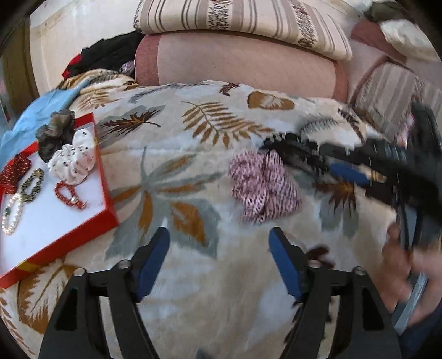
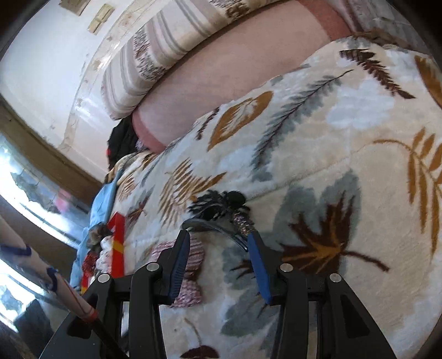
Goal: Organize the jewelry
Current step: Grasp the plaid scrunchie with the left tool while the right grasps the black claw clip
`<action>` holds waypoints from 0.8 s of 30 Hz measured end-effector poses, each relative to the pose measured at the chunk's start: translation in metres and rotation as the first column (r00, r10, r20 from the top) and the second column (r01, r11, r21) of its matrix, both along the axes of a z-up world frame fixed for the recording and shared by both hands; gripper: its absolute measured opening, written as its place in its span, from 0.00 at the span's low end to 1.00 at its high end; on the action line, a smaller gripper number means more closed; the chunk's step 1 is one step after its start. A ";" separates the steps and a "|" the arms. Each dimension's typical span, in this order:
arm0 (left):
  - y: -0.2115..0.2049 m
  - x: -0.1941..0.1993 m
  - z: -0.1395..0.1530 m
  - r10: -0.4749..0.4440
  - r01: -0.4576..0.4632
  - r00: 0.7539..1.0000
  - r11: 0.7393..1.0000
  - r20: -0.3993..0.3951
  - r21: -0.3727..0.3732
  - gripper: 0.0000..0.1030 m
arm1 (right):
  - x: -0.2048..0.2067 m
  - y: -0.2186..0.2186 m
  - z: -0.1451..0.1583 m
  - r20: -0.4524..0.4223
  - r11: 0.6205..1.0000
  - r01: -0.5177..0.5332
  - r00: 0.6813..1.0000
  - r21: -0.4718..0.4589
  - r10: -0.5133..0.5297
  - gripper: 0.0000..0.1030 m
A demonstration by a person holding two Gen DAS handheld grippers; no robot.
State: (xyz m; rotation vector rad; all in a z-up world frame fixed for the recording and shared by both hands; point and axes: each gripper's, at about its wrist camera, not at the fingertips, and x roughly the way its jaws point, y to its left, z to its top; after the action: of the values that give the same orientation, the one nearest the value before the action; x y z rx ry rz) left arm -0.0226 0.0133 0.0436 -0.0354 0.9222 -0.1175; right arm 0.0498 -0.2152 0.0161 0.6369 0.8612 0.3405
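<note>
A red box [image 1: 109,198] with a white inside lies at the left on the leaf-print blanket [image 1: 193,154]. It holds a grey scrunchie [image 1: 55,135], a white scrunchie [image 1: 73,163], a red sequin piece [image 1: 13,172], a pearl bracelet [image 1: 12,212], a dark bead bracelet [image 1: 31,185] and a red bead bracelet [image 1: 67,196]. A pink striped scrunchie [image 1: 262,185] lies mid-blanket. My left gripper [image 1: 219,243] is open and empty, just short of it. My right gripper [image 2: 218,237] is open over a black feathered hair clip [image 2: 218,205], whose dark curved band [image 2: 221,230] lies between the fingers.
Striped cushions [image 1: 240,22] and a pink bolster [image 1: 234,63] lie behind the blanket. Dark clothes [image 1: 107,52] and a blue cloth [image 1: 36,113] lie at the far left. The red box [image 2: 117,243] and pink scrunchie [image 2: 193,279] show left of the right gripper.
</note>
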 end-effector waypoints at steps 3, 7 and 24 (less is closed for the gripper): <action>-0.005 0.019 0.000 0.010 -0.010 1.000 1.000 -0.017 0.006 0.76 | -0.003 0.004 0.002 0.015 0.997 -0.049 0.999 0.060 0.048 0.48; -0.021 0.047 -0.012 -0.012 0.014 0.997 1.000 -0.077 0.013 0.78 | -0.008 -0.006 0.007 0.044 0.994 -0.024 0.999 0.107 0.020 0.48; -0.009 0.058 -0.023 -0.008 0.007 1.000 1.000 0.017 0.008 0.15 | -0.002 0.002 0.012 0.089 1.000 -0.010 0.996 -0.029 0.013 0.60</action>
State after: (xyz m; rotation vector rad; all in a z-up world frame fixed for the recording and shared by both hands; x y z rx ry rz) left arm 0.0356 0.0042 0.0206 -0.0237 0.9058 -0.1210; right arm 0.0479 -0.2136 0.0276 0.5862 0.7832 0.3637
